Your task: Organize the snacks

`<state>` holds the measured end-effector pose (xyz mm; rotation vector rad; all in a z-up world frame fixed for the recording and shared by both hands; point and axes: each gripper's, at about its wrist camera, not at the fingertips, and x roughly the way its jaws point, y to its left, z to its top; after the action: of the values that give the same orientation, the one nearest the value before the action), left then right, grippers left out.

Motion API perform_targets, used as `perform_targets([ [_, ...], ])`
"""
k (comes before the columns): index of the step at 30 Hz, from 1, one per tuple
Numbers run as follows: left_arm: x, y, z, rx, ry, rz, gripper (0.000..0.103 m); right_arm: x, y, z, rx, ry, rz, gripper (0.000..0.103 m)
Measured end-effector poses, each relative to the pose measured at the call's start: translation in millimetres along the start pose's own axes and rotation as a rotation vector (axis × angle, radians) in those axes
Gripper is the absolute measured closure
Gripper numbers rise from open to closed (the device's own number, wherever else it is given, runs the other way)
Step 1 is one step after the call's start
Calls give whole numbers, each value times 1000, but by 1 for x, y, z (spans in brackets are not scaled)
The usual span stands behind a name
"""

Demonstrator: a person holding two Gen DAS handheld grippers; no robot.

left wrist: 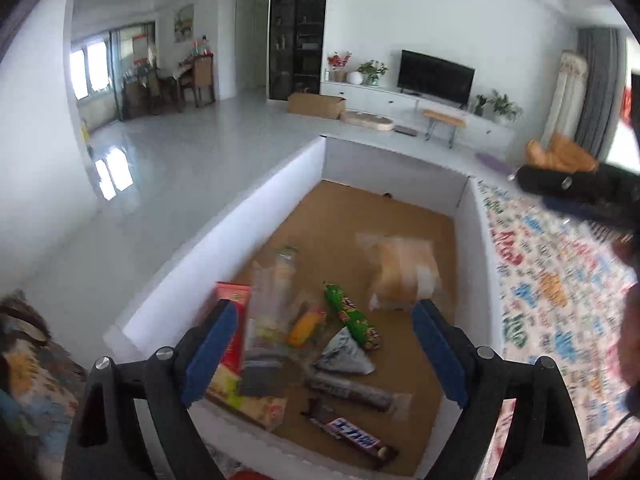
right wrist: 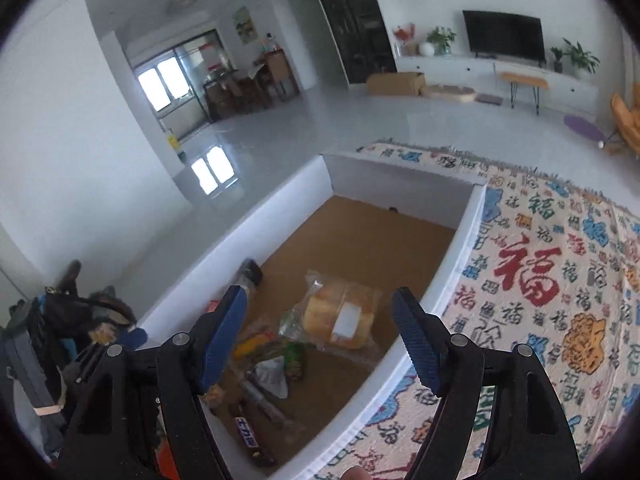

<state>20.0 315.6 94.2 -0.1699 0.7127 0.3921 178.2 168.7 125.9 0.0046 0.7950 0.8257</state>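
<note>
A white box (left wrist: 256, 216) with a brown floor holds several snacks: a bagged bread (left wrist: 404, 272), a green packet (left wrist: 352, 316), a Snickers bar (left wrist: 352, 436), a dark bar (left wrist: 352, 390), a silver triangle pack (left wrist: 344, 354), a clear sleeve of biscuits (left wrist: 272, 296) and a red-yellow pack (left wrist: 234, 344). My left gripper (left wrist: 324, 348) is open and empty above the snacks. My right gripper (right wrist: 320, 340) is open and empty above the bread (right wrist: 340, 316), near the box's right wall (right wrist: 440, 280). The right gripper also shows in the left wrist view (left wrist: 580, 196).
A patterned cloth with red and blue characters (right wrist: 540, 280) covers the surface right of the box. A bag and clutter (right wrist: 60, 320) lie to the left. Beyond is grey floor (left wrist: 180, 160), a TV unit (left wrist: 436, 76) and a cardboard box (left wrist: 316, 105).
</note>
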Motion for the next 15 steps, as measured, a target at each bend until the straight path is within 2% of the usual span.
perform_targets([
  [3, -12, -12, -3, 36, -37, 76, 10, -14, 0, -4, -40, -30, -51, 25],
  [5, -18, -10, -6, 3, -45, 137, 0, -18, 5, -9, -83, -39, -86, 23],
  [6, -20, -11, -8, -7, -66, 151, 0, -20, 7, -12, -98, -38, -101, 23],
  [9, -27, -7, -14, -34, -83, 141, 0, -19, 11, -23, -115, -28, -134, 23],
  [11, -28, -5, -15, -40, -66, 118, 0, -18, 14, -31, -118, -6, -138, 23],
  [15, -25, 5, -18, -87, -20, 144, 0, -18, 22, -42, -139, 31, -152, 23],
])
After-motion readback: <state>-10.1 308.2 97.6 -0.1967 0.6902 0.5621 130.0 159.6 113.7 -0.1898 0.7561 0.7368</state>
